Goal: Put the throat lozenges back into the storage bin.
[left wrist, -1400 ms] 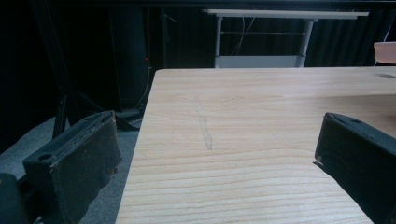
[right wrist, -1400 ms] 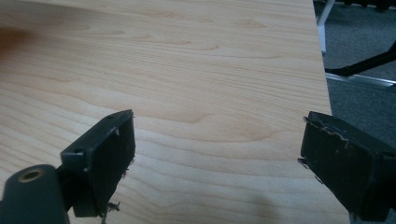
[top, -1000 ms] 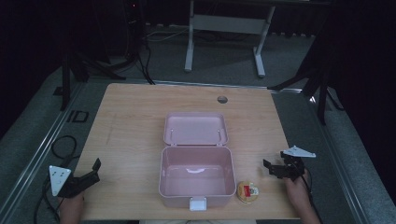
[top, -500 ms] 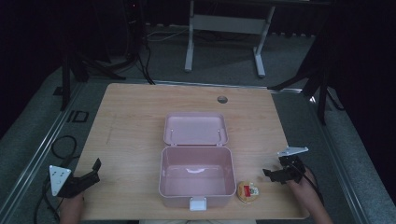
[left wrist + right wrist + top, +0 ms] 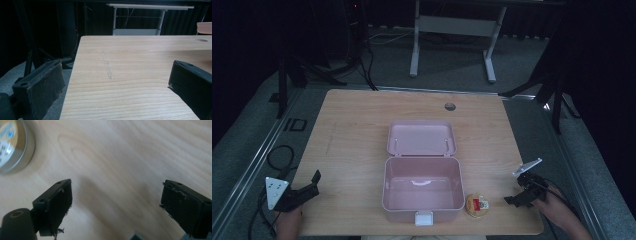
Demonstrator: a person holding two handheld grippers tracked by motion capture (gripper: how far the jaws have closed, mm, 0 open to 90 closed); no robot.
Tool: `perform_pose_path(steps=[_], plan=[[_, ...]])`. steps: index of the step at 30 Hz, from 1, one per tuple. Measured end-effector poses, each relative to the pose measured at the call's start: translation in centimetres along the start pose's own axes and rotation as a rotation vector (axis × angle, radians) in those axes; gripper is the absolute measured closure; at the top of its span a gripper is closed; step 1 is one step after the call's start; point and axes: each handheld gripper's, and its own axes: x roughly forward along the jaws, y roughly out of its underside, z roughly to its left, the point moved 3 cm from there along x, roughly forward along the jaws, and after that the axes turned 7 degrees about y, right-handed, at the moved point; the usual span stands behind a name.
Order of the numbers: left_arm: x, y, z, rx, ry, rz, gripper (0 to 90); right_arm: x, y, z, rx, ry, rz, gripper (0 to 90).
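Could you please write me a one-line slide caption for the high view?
Open pink box at the wooden table's centre, small round tin beside it, left gripper and right gripper flanking.

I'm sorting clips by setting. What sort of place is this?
Probably a darkened lab or recording studio, not a home: a lone wooden table on grey carpet, black stands and cables around it, another desk frame behind, and handheld grippers at a pink box.

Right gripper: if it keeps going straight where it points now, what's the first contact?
Probably bare table: the right gripper, jaws open, tilts down at the wood. The small round tin lies off to one side of that line.
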Motion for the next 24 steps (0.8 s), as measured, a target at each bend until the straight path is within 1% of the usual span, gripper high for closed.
perform_pose_path(steps=[1,2,3,4,5,7,9,10,11,12,13,15,16,17,18,19,21,22,23,24], plan=[[0.0,0.0,0.0,0.0,0.0,0.001,0.3,0.0,0.0,0.0,0.0,0.0,0.0,10.0],[0.0,0.0,0.0,0.0,-0.001,0.003,0.3,-0.1,0.2,0.1,-0.016,-0.018,0.027,10.0],[0.0,0.0,0.0,0.0,-0.001,0.003,0.3,-0.1,0.2,0.3,-0.027,-0.024,0.049,9.9],[0.0,0.0,0.0,0.0,-0.001,0.003,0.3,-0.1,0.2,0.3,-0.027,-0.024,0.049,9.9],[0.0,0.0,0.0,0.0,0.0,0.002,0.3,-0.1,0.4,0.6,-0.065,-0.025,0.096,10.0],[0.0,0.0,0.0,-0.001,0.0,0.003,0.3,0.0,0.6,0.8,-0.097,-0.036,0.13,10.0],[0.0,0.0,0.0,-0.002,0.001,0.003,0.3,-0.1,0.7,1.1,-0.131,-0.047,0.149,10.0],[0.0,0.0,0.0,-0.002,0.002,0.003,0.3,-0.1,0.7,1.1,-0.131,-0.047,0.149,10.0],[0.0,0.0,0.0,-0.002,0.003,0.003,0.3,-0.1,0.8,1.5,-0.178,-0.063,0.171,10.0],[0.0,0.0,0.0,-0.003,0.003,0.002,0.3,-0.1,0.9,1.6,-0.197,-0.069,0.184,10.0],[0.0,0.0,0.0,-0.003,0.003,0.002,0.3,0.0,0.9,1.8,-0.205,-0.084,0.2,10.0],[0.0,0.0,0.0,-0.003,0.003,0.003,0.3,-0.1,1.0,2.0,-0.236,-0.096,0.231,10.0],[0.0,0.0,0.0,-0.003,0.004,0.003,0.3,-0.1,1.0,2.0,-0.236,-0.096,0.231,10.0],[0.0,0.0,0.0,-0.002,0.003,0.003,0.3,-0.1,1.1,2.1,-0.256,-0.106,0.248,10.0],[0.0,0.0,0.0,-0.003,0.004,0.003,0.3,-0.2,1.1,2.3,-0.287,-0.121,0.284,10.0],[0.0,0.0,0.0,-0.003,0.004,0.003,0.3,-0.3,1.1,2.4,-0.305,-0.12,0.302,10.0],[0.0,0.0,0.0,-0.003,0.004,0.002,0.3,-0.5,1.2,2.7,-0.359,-0.109,0.337,10.0],[0.0,0.0,0.0,-0.004,0.005,0.002,0.3,-0.6,1.2,2.9,-0.383,-0.119,0.356,10.0],[0.0,0.0,0.1,-0.004,0.006,0.002,0.3,-0.7,1.2,3.0,-0.399,-0.125,0.366,10.0],[0.0,0.0,0.1,-0.004,0.006,0.003,0.3,-0.7,1.2,3.0,-0.399,-0.125,0.366,10.0]])
